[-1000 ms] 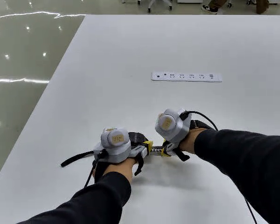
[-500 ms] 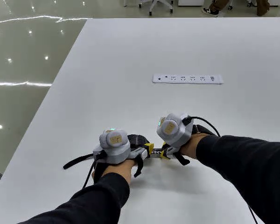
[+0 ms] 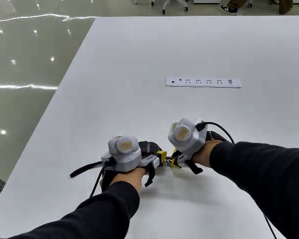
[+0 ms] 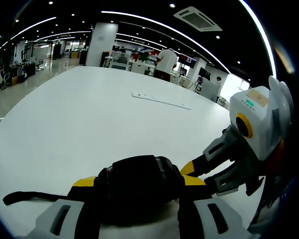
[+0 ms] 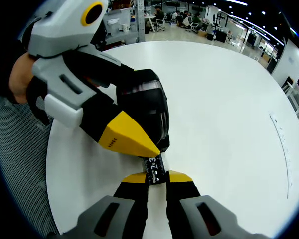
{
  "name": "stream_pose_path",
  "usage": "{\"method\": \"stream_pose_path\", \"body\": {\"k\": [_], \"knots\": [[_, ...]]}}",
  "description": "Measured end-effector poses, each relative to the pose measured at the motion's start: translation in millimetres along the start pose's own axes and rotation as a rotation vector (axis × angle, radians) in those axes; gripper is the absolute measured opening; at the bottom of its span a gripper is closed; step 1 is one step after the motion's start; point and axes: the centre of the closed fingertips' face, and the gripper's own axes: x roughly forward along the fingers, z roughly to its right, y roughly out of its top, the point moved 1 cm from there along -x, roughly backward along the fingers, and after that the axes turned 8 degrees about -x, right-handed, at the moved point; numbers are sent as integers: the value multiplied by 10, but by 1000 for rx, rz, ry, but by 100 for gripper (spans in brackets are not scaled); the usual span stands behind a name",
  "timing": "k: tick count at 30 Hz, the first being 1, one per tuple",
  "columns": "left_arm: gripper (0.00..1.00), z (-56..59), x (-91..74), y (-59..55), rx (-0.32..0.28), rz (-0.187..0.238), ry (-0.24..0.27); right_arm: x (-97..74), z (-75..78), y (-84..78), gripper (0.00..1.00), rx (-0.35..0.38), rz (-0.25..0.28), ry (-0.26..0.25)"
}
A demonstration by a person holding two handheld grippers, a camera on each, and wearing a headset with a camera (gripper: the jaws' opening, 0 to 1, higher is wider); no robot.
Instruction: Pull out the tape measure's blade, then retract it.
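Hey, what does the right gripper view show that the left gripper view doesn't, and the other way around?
Right gripper view adds: the blade, numbers readable, a short stretch out of the case and pinched between the right gripper's fingers.
Left gripper view adds: a black strap lying on the table beside the case, and people standing in the background.
Both share: the tape measure, its black case clamped in the left gripper, the white table and the power strip.
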Motion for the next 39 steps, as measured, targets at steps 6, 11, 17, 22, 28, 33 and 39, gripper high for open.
{"method": "stream_pose_path", "body": {"k": [6, 11, 17, 22, 28, 33, 39], "knots": [[59, 1, -4, -2, -7, -1, -3, 19, 12, 53, 8, -5, 9, 3], [59, -3, -11, 0, -15, -3, -7, 21, 5, 91, 8, -9, 17, 4], [59, -2, -18, 4, -13, -9, -17, 27, -8, 119, 9, -13, 30, 6], [59, -1, -16, 3, -10, -14, -12, 39, -11, 130, 9, -31, 34, 12], [59, -2, -9, -6, -7, -21, -1, 12, 8, 102, 12, -69, 75, 9], [59, -8, -7, -2, -10, -21, -8, -8, -20, 77, 12, -73, 62, 10], [59, -12, -18, 10, -24, -19, -38, -15, 6, 96, 9, -12, 84, 35]]}}
